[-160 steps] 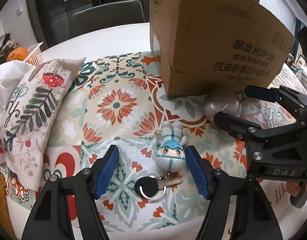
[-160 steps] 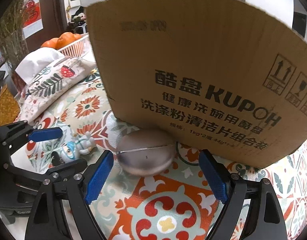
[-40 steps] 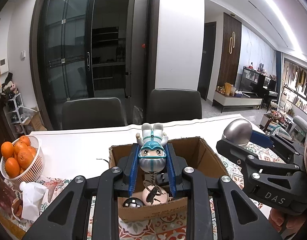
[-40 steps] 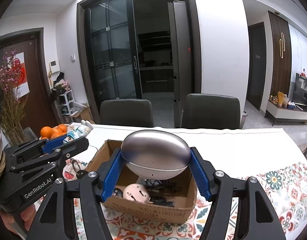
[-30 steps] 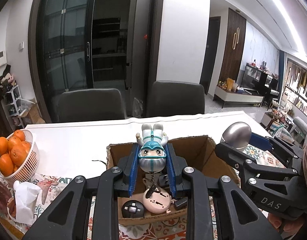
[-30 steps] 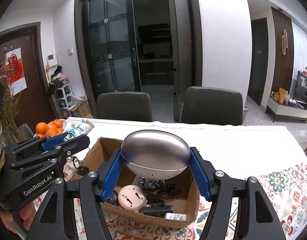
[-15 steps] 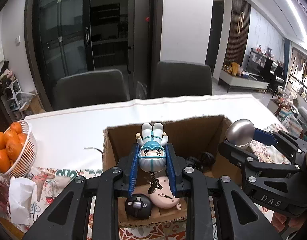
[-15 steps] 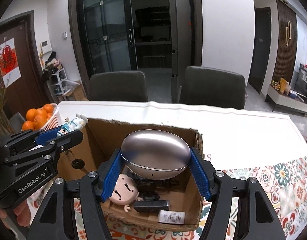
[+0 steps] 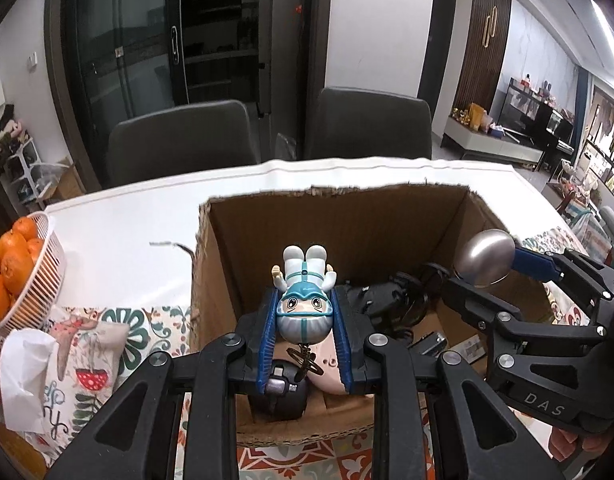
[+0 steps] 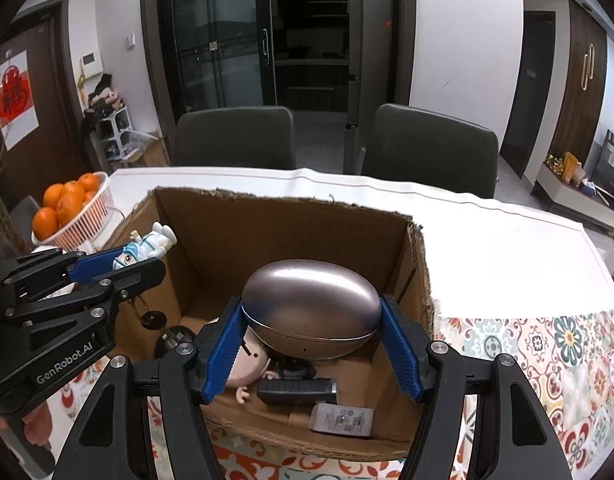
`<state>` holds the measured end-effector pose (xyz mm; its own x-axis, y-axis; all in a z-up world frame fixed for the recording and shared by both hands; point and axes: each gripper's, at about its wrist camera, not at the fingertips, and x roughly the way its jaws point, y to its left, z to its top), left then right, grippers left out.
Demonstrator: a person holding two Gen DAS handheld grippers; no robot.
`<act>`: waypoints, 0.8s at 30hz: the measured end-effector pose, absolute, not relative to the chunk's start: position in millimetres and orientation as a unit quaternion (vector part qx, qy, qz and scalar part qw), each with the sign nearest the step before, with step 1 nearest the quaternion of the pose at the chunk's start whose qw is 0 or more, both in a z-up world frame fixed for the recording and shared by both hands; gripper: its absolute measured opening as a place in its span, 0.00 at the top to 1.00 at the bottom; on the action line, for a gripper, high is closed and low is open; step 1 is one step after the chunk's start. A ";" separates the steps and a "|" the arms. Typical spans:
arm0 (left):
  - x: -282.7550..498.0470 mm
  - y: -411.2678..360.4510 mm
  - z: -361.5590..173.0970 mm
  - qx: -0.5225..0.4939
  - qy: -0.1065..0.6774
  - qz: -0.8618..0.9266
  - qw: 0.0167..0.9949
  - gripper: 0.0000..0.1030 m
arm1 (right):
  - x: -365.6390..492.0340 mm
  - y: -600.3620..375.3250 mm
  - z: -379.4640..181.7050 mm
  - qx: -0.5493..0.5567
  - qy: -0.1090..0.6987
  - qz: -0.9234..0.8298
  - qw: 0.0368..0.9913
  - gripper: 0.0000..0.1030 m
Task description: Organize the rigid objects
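glossy metallic-looking case [image 10: 311,307], rough cardboard box [image 10: 291,232]

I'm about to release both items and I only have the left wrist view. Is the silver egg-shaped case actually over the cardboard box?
Observer: Yes. In the right wrist view the silver egg-shaped case is clamped between the right gripper's blue pads, above the open cardboard box.
Operator: What lies beneath it?
Observer: A pink doll head and a black rectangular device. A white labelled block lies by the near wall.
Operator: And my keyring?
Observer: The keyring dangles from the white-and-blue figurine in the left gripper, apparently just inside the box's left wall.
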<state>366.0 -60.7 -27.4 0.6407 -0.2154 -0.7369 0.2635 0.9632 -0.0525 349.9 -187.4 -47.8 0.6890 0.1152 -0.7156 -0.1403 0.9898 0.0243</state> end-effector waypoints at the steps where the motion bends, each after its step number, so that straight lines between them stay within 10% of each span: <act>1: 365.8 -60.5 -29.3 0.029 0.406 -0.132 0.904 0.74 | 349.8 -186.9 -49.0 -0.017 0.389 0.070 0.918 0.35; 3: 365.9 -61.8 -31.8 0.031 0.411 -0.130 0.902 0.74 | 350.3 -186.7 -51.0 -0.020 0.392 0.070 0.917 0.35; 6: 363.7 -62.9 -28.5 0.032 0.409 -0.128 0.903 0.42 | 350.2 -187.6 -51.6 -0.023 0.394 0.073 0.916 0.35; 24: 319.0 -49.5 9.7 0.018 0.359 -0.108 0.927 0.40 | 315.4 -188.8 -21.1 -0.007 0.360 0.059 0.931 0.25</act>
<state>319.0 -49.5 9.7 0.7192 -0.1872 -0.6691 0.2127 0.9761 -0.0444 315.4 -188.8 -21.1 0.7344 0.1053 -0.6705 -0.1154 0.9929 0.0296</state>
